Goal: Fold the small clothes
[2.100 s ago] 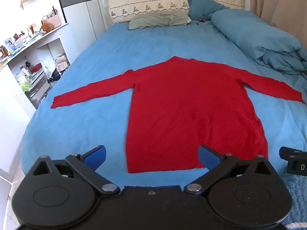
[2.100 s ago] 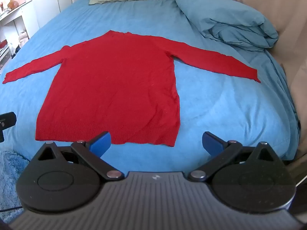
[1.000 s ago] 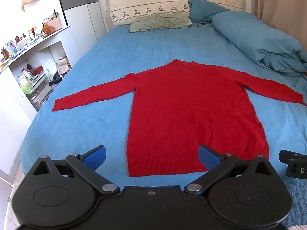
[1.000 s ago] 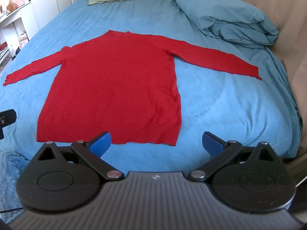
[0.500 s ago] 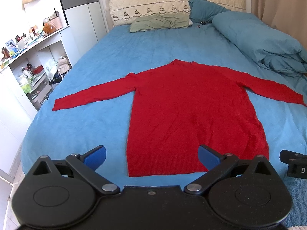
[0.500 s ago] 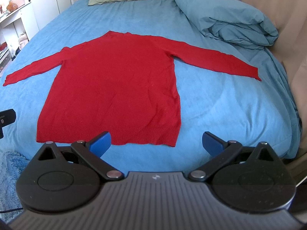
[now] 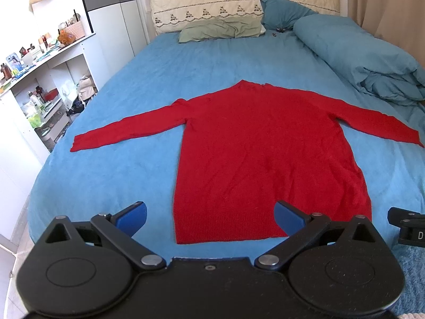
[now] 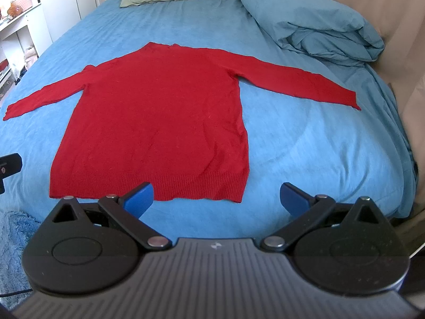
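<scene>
A red long-sleeved sweater [image 7: 260, 154] lies flat on the blue bed [image 7: 111, 164], both sleeves spread out sideways, hem toward me. It also shows in the right wrist view [image 8: 156, 122]. My left gripper [image 7: 209, 216] is open and empty, held above the near bed edge over the hem's left part. My right gripper [image 8: 216, 196] is open and empty, above the hem's right corner. The right gripper's edge shows at the far right of the left wrist view [image 7: 406, 226].
A folded blue duvet [image 8: 316, 18] lies along the bed's right side, with pillows [image 7: 220, 29] at the headboard. White shelves [image 7: 39, 85] with clutter stand left of the bed. A beige curtain [image 8: 398, 26] hangs at the right. A blue rug [image 8: 13, 239] lies on the floor.
Both grippers stay open and nearly still. The views have shifted only slightly since two seconds ago; the sweater has not moved.
</scene>
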Demonstrator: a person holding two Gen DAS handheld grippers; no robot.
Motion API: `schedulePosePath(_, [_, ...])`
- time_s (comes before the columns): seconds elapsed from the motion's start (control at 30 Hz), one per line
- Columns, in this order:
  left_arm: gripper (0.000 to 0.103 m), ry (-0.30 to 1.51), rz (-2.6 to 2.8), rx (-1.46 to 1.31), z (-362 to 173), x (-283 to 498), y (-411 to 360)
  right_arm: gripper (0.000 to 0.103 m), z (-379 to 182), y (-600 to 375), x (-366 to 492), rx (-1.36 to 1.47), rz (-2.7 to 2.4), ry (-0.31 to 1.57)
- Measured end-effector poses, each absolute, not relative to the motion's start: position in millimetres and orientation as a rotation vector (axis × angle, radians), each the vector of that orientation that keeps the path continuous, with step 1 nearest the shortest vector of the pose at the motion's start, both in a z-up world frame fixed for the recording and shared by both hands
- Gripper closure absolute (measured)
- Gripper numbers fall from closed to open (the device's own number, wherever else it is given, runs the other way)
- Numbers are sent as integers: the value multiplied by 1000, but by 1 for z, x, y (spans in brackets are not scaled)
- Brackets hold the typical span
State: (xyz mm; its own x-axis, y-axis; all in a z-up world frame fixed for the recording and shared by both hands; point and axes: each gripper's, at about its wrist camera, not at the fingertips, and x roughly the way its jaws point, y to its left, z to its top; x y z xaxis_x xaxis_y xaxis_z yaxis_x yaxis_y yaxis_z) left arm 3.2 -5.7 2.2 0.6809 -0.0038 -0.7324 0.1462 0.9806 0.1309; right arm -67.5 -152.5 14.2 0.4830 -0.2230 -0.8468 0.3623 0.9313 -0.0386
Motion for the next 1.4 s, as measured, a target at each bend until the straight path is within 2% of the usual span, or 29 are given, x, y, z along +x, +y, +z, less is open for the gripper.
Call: schedulePosePath(1.4, [0,819,-73,185,6,6,-7,0,23,-155,-74,163,-350,989])
